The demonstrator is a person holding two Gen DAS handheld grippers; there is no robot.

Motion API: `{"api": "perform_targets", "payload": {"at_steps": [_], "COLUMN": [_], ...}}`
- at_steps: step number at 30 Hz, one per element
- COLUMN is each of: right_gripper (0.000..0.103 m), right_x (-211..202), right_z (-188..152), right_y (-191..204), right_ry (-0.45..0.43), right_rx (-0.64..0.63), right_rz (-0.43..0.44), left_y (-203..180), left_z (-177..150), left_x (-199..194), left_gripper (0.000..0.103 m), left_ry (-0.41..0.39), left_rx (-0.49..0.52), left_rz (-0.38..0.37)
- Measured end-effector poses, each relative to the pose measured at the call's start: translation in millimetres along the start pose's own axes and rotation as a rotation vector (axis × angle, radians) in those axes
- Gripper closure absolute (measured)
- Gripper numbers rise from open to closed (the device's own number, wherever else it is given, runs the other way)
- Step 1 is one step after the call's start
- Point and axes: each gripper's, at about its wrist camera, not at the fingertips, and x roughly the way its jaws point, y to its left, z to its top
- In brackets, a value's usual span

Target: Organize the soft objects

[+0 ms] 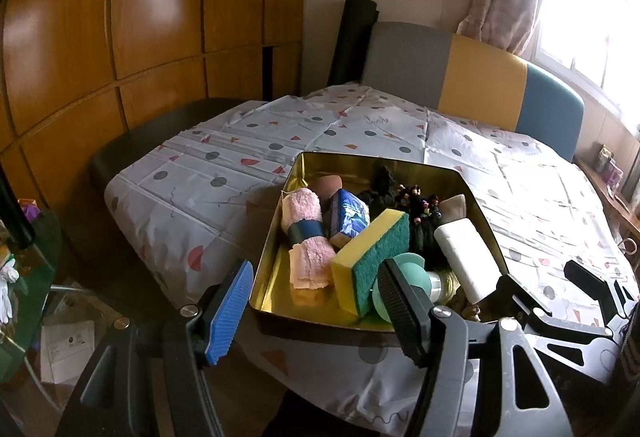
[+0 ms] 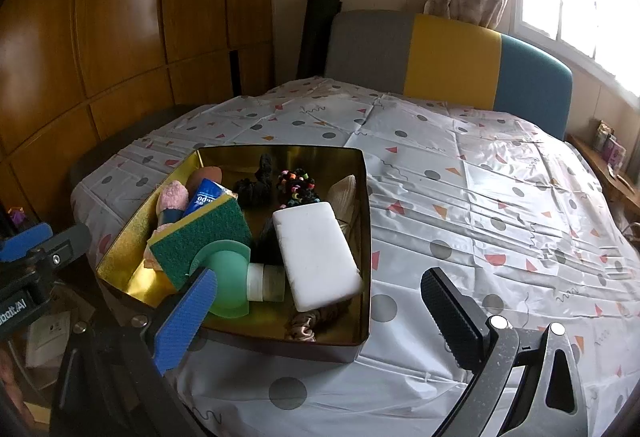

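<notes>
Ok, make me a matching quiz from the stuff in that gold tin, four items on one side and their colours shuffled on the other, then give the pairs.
Items:
1. rolled towel
2. scouring sponge
3. foam block
4. tissue pack

Colours:
A. white
B. blue
C. pink
D. yellow and green

Pairs: 1-C, 2-D, 3-A, 4-B

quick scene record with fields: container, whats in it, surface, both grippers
container: gold tin, open, no lid on it
contents: white sponge block, green-and-yellow scouring sponge, pink rolled towel, blue tissue pack, black scrunchies, beaded hair ties, green bottle
surface: table under a spotted tablecloth
left gripper: open, empty, near the tin's front edge
right gripper: open, empty, near the tin's front edge
</notes>
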Motion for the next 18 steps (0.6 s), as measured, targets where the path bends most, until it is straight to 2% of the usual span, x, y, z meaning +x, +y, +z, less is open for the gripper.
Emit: {"api": "perform_targets", "payload": {"at_steps": [18], "right_gripper": [0.000], "right_x": [0.3], "right_z": [-0.5], "right_y": [-1.3], "right_ry": [0.003], "right_rx": [0.005], "right_rz": [0.000], "left_y": [-2.7], "left_z": [-3.2], "left_x": [0.0], "left_gripper": [0.037], "left_ry": [0.002], "left_rx": [0.005], "left_rz": [-0.006]}}
